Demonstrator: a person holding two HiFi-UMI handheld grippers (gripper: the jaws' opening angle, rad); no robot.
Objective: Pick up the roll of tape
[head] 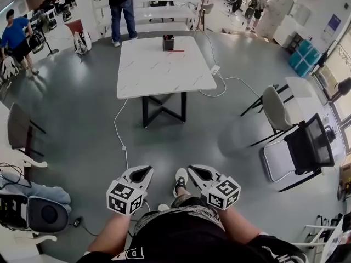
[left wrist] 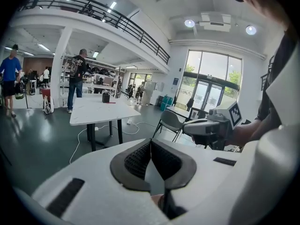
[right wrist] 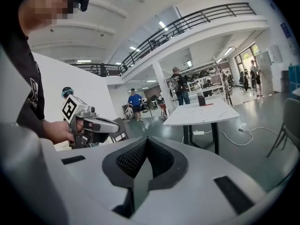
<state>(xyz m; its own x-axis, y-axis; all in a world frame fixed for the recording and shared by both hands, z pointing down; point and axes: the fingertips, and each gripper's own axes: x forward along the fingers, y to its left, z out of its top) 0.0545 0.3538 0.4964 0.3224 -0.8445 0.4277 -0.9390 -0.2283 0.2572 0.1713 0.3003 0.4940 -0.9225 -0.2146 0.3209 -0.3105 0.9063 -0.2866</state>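
A white marble table (head: 159,70) stands several steps ahead. At its far end sit a small dark object (head: 168,42) and a thin red thing (head: 176,51); I cannot tell from here whether either is the tape. The same table (left wrist: 96,111) shows in the left gripper view and, as the table (right wrist: 201,114), in the right gripper view. My left gripper (head: 141,174) and right gripper (head: 202,174) are held low in front of the body, above the floor, far from the table. Both are shut and hold nothing. The left gripper (left wrist: 151,146) has its pads meeting, as does the right gripper (right wrist: 146,144).
Chairs (head: 277,111) stand to the right of the table. A white cable (head: 118,130) trails across the grey floor. A grey device (head: 41,212) lies at lower left. One person (head: 122,10) stands beyond the table, another in blue (head: 13,34) at far left.
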